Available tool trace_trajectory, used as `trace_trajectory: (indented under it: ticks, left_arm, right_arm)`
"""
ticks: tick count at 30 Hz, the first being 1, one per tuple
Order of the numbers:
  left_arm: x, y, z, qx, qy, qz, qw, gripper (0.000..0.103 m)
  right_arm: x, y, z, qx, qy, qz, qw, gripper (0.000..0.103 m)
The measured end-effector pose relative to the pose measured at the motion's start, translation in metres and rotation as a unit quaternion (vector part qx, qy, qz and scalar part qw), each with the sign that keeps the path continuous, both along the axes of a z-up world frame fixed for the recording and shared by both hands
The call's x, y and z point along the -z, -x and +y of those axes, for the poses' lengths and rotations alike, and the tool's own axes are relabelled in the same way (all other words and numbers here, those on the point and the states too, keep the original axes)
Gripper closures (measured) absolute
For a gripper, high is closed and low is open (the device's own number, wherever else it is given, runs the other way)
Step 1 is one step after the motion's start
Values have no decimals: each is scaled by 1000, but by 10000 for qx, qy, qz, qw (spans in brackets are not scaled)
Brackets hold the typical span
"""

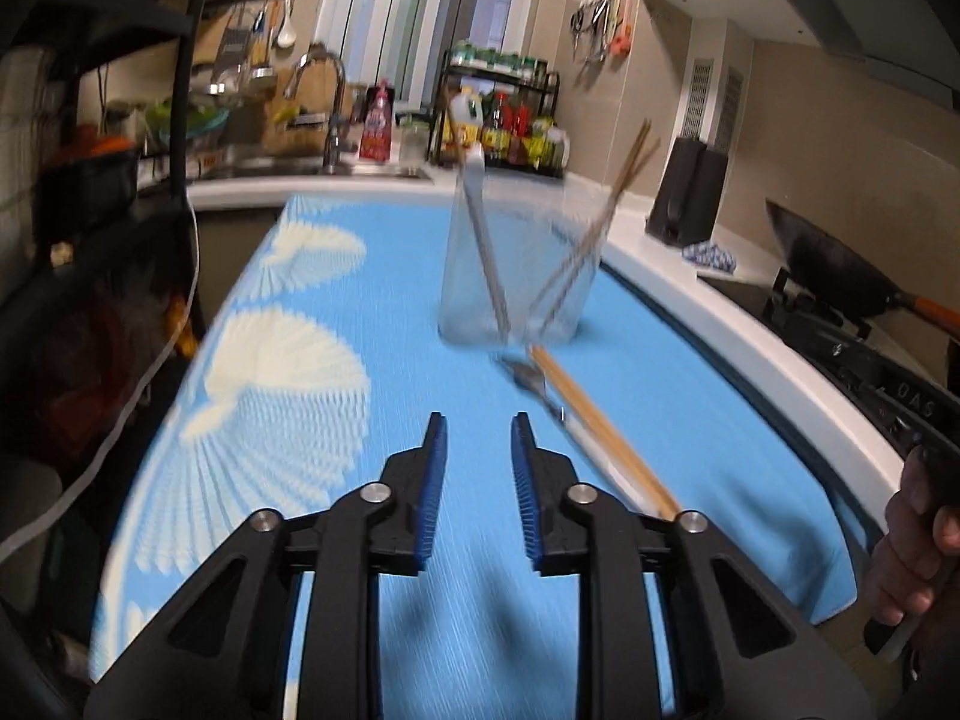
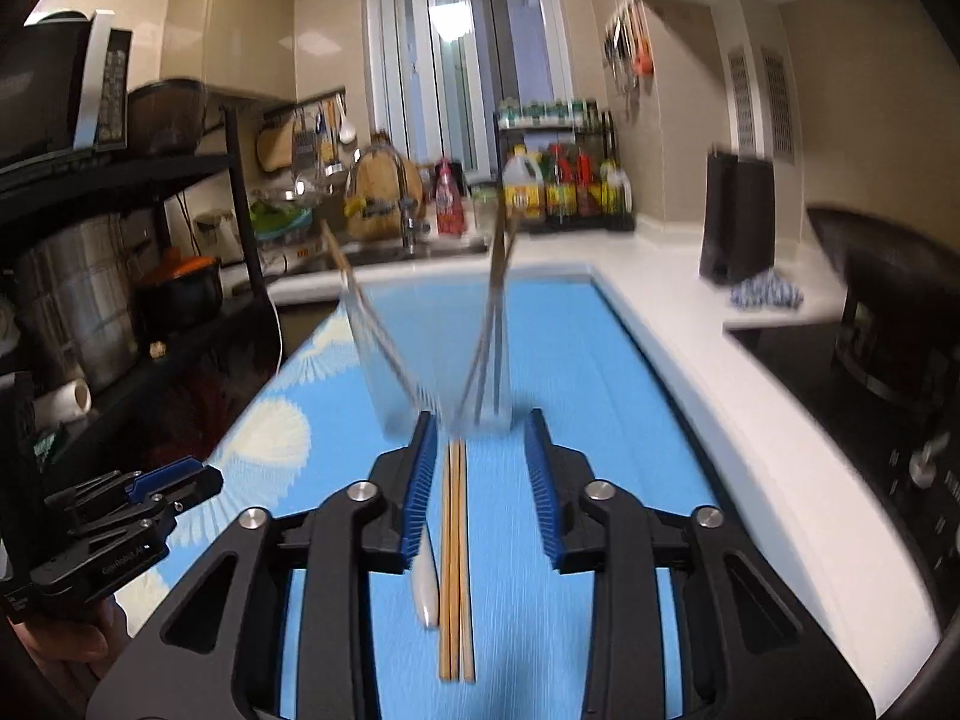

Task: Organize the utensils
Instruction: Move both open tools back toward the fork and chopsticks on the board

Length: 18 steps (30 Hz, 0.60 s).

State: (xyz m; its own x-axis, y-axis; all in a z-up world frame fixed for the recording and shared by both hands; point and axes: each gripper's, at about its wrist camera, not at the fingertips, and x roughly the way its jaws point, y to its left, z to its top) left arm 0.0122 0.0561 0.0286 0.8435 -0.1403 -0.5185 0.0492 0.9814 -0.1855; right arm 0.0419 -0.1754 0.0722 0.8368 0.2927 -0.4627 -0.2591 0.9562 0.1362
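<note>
A clear glass cup (image 1: 516,276) stands on the blue mat (image 1: 336,312) and holds a utensil and chopsticks leaning out; it also shows in the right wrist view (image 2: 432,354). A pair of wooden chopsticks (image 2: 456,564) and a white-handled fork (image 2: 426,588) lie on the mat just in front of the cup; both show in the left wrist view, chopsticks (image 1: 606,432), fork (image 1: 540,387). My right gripper (image 2: 477,438) is open above them, with the chopsticks between its fingers. My left gripper (image 1: 478,438) is open and empty, to the left of them.
A white counter edge (image 1: 708,312) runs along the mat's right side, with a stove and wok (image 1: 840,276) beyond. A sink and faucet (image 1: 330,114), condiment rack (image 1: 504,120) and black knife block (image 1: 684,192) stand at the back. A black shelf (image 2: 120,240) stands left.
</note>
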Motion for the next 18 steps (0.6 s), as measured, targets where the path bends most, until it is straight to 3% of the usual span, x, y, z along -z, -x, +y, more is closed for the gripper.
trace_trajectory:
  ticks: [6,18]
  left_arm:
    - [41,19,-13,54,-101,363,9993,88]
    - [64,32,-21,166,-318,427,9984,88]
  right_arm:
    - [57,3,-3,26,158,660,9977,83]
    - [95,-7,6,-180,323,1217,9919,80]
